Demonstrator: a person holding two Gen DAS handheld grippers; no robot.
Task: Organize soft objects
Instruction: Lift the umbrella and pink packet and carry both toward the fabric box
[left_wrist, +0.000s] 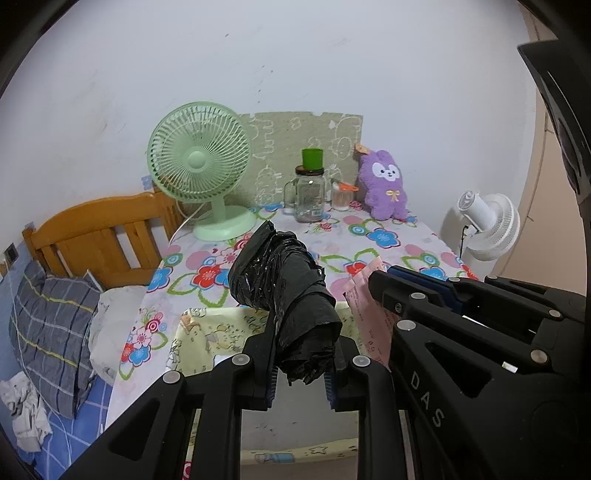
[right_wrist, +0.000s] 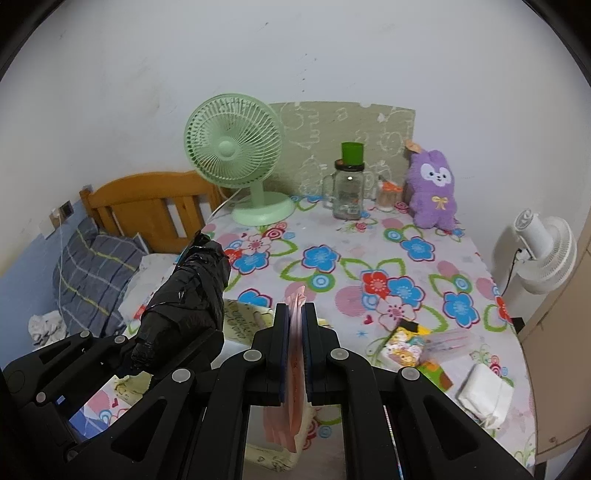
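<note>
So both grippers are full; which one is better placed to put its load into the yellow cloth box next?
Probably the left. The left gripper holds the black plastic bag roll right over the yellow cloth box. The right gripper, shut on pink paper, sits toward the box's right edge.

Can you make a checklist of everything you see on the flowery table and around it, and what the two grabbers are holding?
Surface: flowered tablecloth.
Job's things: black plastic bag bundle; pink papers; purple plush bunny.
Clutter: green fan, glass jar, tissue pack, cartoon packet.
Grippers: left gripper jaws shut on the bag; right gripper jaws shut on the papers.
Cables: white fan's black cord.
Surroundings: wooden headboard, plaid pillow, white fan.
</note>
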